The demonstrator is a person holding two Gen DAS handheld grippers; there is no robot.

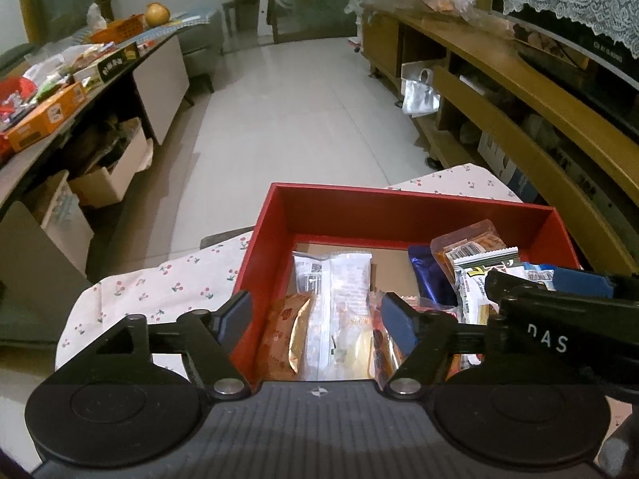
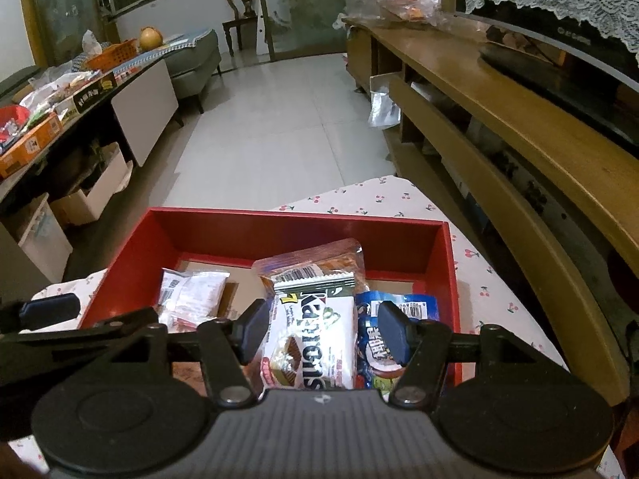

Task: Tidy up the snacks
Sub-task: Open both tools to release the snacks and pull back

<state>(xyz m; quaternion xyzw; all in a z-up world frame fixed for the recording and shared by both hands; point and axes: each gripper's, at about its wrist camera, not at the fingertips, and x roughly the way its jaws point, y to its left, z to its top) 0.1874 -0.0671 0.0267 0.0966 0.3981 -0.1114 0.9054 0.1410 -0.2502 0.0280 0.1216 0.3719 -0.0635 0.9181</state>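
A red box [image 1: 399,201] [image 2: 279,221] sits on a cherry-print cloth and holds several snack packets. In the left wrist view my left gripper [image 1: 315,319] is open above the box's near left part, over a clear white packet [image 1: 339,279] and a brown-gold packet [image 1: 285,335]. In the right wrist view my right gripper [image 2: 323,329] is open over a white-and-green packet [image 2: 315,335], with a blue packet [image 2: 399,311] under its right finger. An orange packet [image 2: 319,255] lies behind. Neither gripper holds anything. The right gripper also shows in the left wrist view [image 1: 559,311].
The cherry-print cloth [image 1: 159,291] covers the low table under the box. A wooden TV cabinet [image 2: 519,127] runs along the right. A long side table [image 1: 60,99] with boxes and snacks stands at the left. White tiled floor [image 1: 299,111] lies ahead.
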